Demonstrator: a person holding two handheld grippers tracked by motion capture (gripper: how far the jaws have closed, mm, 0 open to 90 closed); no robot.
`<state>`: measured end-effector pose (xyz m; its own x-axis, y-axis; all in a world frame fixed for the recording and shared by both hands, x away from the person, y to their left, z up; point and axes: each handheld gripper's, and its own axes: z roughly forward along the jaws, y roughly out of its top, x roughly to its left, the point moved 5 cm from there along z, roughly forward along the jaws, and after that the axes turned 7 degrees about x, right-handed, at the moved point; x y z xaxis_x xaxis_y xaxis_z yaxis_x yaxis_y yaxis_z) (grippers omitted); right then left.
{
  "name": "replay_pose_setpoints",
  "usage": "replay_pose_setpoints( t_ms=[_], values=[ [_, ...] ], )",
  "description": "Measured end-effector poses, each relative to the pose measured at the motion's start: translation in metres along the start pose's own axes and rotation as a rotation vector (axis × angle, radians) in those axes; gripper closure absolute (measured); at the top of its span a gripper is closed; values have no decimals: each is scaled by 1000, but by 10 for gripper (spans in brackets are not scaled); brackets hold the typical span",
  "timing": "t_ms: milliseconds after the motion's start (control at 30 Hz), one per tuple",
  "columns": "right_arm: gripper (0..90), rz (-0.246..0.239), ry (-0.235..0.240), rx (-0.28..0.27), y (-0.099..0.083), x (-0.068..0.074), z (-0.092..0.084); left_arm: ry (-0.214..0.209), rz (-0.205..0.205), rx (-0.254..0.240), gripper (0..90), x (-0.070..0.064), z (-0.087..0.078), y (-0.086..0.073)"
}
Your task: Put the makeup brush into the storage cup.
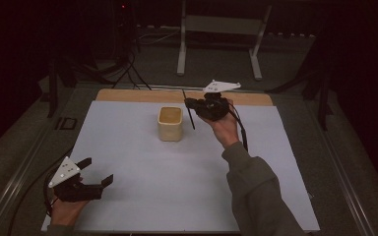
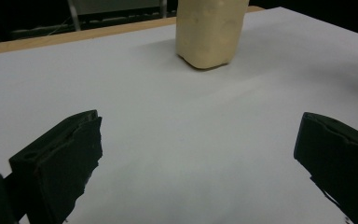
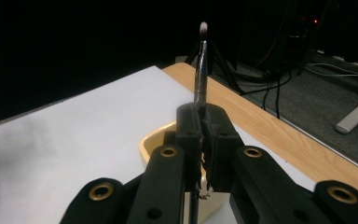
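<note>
A cream-coloured cup (image 1: 170, 124) stands upright on the white sheet, a little behind the table's middle. My right gripper (image 1: 191, 103) hovers just right of it and is shut on a thin dark brush (image 1: 192, 120) that slants down beside the cup. In the right gripper view the jaws (image 3: 204, 112) pinch the brush (image 3: 201, 70), which points up and away with its pale tip on top, and the cup (image 3: 151, 140) lies below them. My left gripper (image 1: 98, 170) rests near the front left corner, open with nothing between its jaws. The left gripper (image 2: 200, 126) faces the cup (image 2: 210, 32) from a distance.
A white sheet (image 1: 177, 187) covers most of the wooden table (image 1: 128, 95), whose bare strip shows along the far edge. Behind the table stand a metal frame (image 1: 219, 24) and dark cables (image 1: 128, 73) on the floor. The room around is dark.
</note>
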<state>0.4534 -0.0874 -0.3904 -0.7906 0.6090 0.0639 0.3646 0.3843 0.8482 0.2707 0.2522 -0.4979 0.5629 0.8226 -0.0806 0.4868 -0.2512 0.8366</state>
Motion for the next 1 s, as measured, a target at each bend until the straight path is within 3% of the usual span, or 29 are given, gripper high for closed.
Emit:
replay_pose_setpoints(
  t_ms=[1000],
  values=[
    [856, 95, 12, -94, 10, -1, 10, -2, 0, 0, 18, 0, 0, 0]
  ],
)
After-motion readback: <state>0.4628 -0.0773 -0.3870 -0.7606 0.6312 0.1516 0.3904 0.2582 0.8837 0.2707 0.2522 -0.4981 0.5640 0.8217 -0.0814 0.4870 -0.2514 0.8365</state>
